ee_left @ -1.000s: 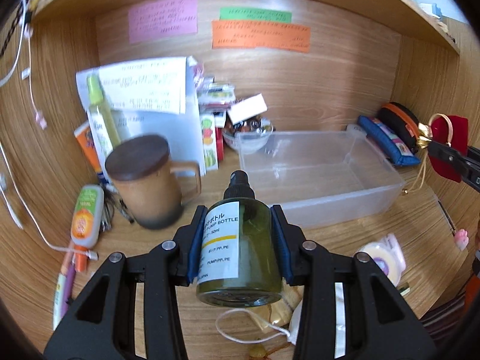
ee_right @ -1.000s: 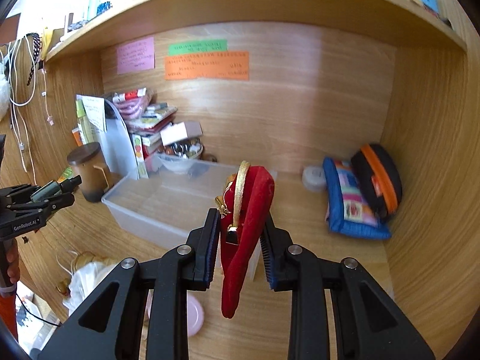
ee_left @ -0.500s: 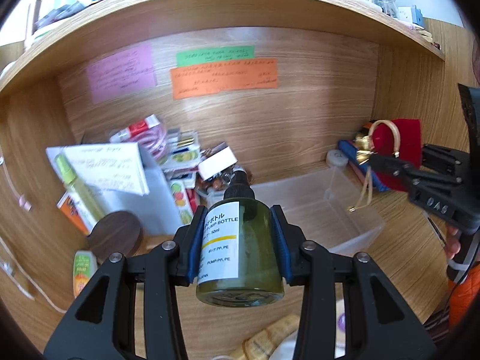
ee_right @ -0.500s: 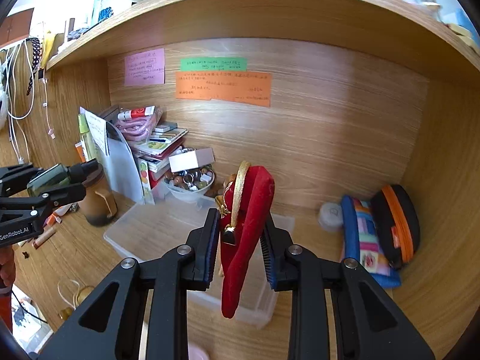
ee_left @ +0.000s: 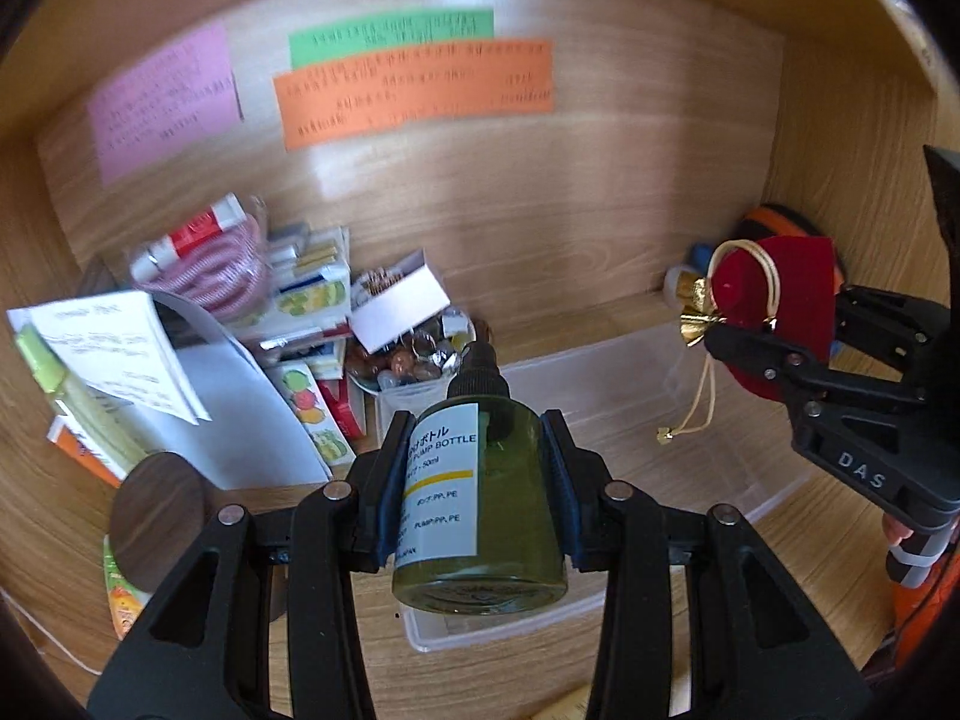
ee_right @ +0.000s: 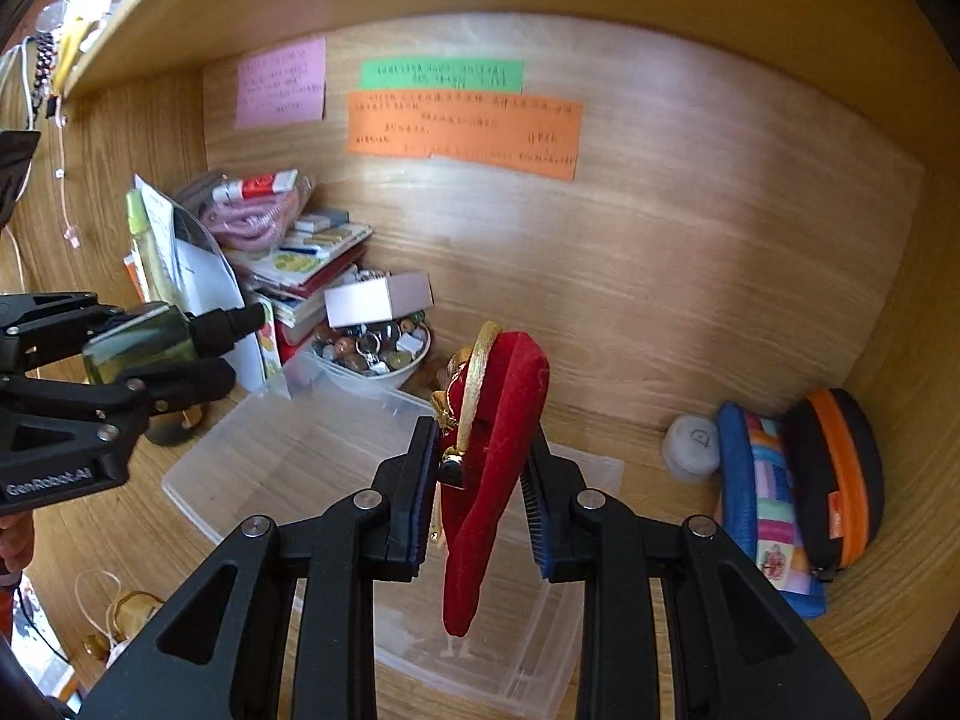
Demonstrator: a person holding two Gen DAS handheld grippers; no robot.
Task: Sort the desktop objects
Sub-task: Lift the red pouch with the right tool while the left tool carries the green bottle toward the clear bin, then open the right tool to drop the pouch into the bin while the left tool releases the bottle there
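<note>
Left hand-held gripper (ee_left: 480,480), bottom centre of the left wrist view, is clamped on a green pump bottle (ee_left: 480,498) — blue pads press both sides, black pump cap pointing up-frame, white label facing the camera. Behind it, mid-frame to lower right, sits a clear plastic bin (ee_left: 630,420) on the wooden worktop (ee_left: 810,516); bottle is held above the bin's near-left part. Right hand-held gripper (ee_right: 477,498), bottom centre of the right wrist view, is closed on a red velvet pouch (ee_right: 498,438) w/ a gold cord; pouch hangs edge-on between the pads, its lower end dangling over the bin. In the left view the same pouch shows at right of frame, gold tassel hanging down from it. Upper part of both views: pink, green & orange notes (ee_left: 414,93) stuck on the back panel. Left of frame: a stack of books and papers (ee_left: 180,372), a bowl of small trinkets (ee_right: 372,354) w/ a white card (ee_right: 378,300) on top, just behind the bin. Right wrist view, lower right: a small white round container (ee_right: 690,447), a blue patterned pouch (ee_right: 762,498) and a black-orange case (ee_right: 840,474) side by side against the side wall.
</note>
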